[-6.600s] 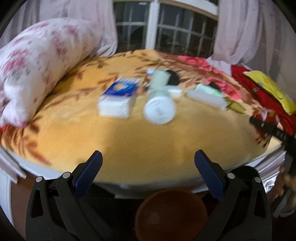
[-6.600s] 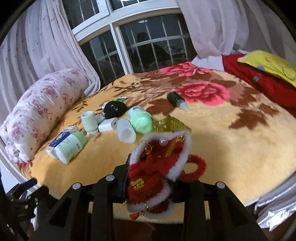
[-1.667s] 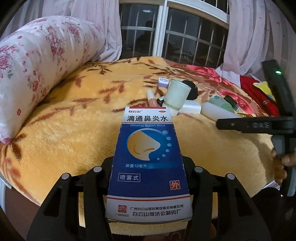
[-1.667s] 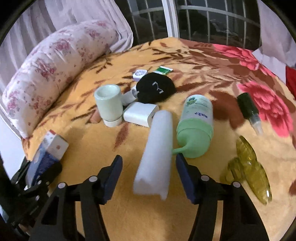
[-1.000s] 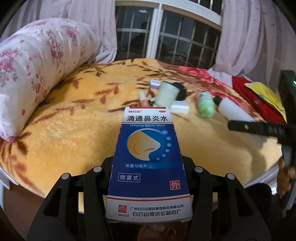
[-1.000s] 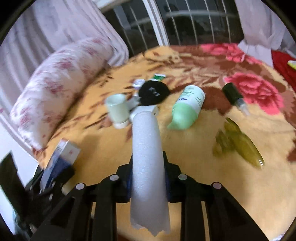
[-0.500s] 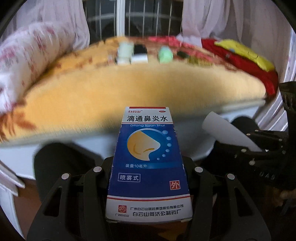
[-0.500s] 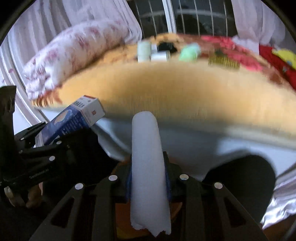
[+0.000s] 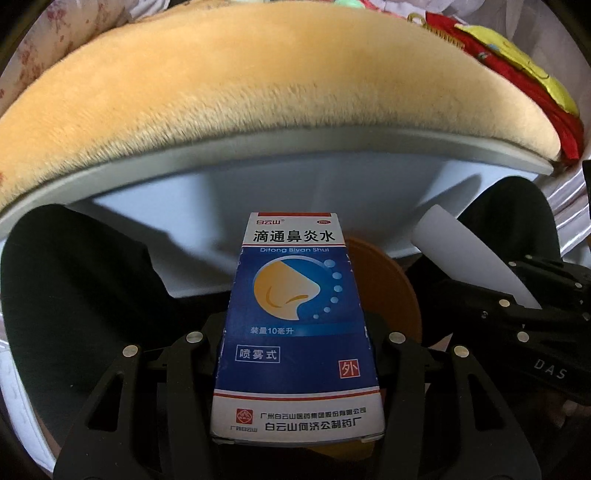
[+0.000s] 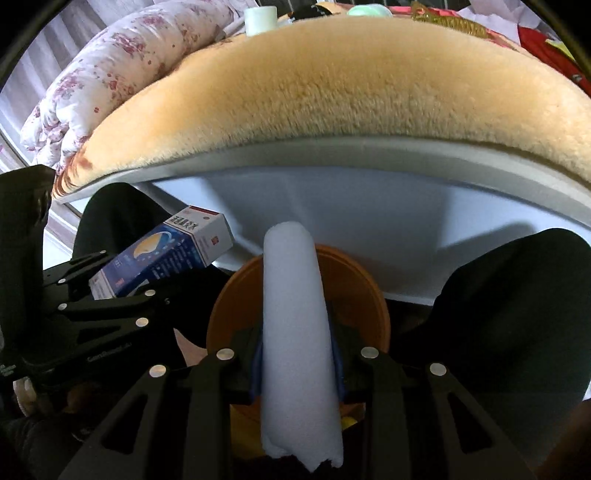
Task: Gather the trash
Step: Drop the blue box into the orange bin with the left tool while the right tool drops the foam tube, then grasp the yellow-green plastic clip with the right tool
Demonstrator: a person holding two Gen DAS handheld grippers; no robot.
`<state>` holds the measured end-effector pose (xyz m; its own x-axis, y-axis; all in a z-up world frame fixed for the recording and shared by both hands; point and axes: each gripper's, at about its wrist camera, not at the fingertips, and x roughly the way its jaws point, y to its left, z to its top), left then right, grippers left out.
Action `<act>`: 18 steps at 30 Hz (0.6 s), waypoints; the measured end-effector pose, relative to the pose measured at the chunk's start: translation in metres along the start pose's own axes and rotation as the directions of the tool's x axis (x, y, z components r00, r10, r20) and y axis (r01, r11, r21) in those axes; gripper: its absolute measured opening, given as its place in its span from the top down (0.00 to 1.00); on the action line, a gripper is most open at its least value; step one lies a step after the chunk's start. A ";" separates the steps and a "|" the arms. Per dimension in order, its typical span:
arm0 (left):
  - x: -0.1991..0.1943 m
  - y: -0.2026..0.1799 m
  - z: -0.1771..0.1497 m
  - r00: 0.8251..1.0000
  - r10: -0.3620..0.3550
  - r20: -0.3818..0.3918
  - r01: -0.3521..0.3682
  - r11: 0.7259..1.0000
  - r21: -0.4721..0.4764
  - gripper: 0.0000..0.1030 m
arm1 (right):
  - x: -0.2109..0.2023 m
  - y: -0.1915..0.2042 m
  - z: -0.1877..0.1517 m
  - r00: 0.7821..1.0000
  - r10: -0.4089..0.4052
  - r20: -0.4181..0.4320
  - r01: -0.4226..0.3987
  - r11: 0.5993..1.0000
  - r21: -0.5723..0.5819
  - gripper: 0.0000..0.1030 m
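My left gripper [image 9: 295,343] is shut on a blue and white medicine box [image 9: 295,325], held just above an orange bin [image 9: 384,291] below the bed edge. The box also shows in the right wrist view [image 10: 162,254]. My right gripper [image 10: 295,358] is shut on a white foam tube [image 10: 295,325], held over the same orange bin [image 10: 354,291]. The foam tube also shows at the right of the left wrist view [image 9: 469,258].
The bed with a yellow plush blanket [image 9: 258,74] overhangs the bin. A flowered quilt roll [image 10: 103,74] lies at its left. Small bottles [image 10: 260,18] stand on the blanket far back. The person's dark-clad legs [image 10: 509,295] flank the bin.
Both grippers have dropped from above the bed to below its edge, carrying the box and the foam tube over the orange bin. The bed now fills the upper view.
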<state>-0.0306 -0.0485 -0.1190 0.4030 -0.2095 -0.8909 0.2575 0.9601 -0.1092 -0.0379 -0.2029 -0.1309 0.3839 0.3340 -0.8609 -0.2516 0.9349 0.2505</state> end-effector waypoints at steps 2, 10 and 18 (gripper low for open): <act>0.007 0.000 0.000 0.999 0.017 -0.035 -0.017 1.000 0.005 0.39 | 0.004 -0.001 0.001 1.000 -0.014 -0.008 0.014 1.000 0.005 0.56; 0.013 0.008 -0.005 0.998 0.011 -0.069 -0.013 0.999 -0.031 0.26 | -0.002 -0.007 0.000 0.999 -0.034 0.020 0.033 0.999 0.037 0.41; 0.008 0.008 -0.006 0.999 0.005 -0.053 -0.007 0.999 -0.039 0.26 | -0.023 -0.016 0.000 0.997 -0.034 0.076 0.031 0.999 0.045 0.38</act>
<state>-0.0303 -0.0413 -0.1298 0.3575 -0.1943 -0.9135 0.2203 0.9681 -0.1197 -0.0425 -0.2260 -0.1148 0.4587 0.3102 -0.8327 -0.1993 0.9491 0.2439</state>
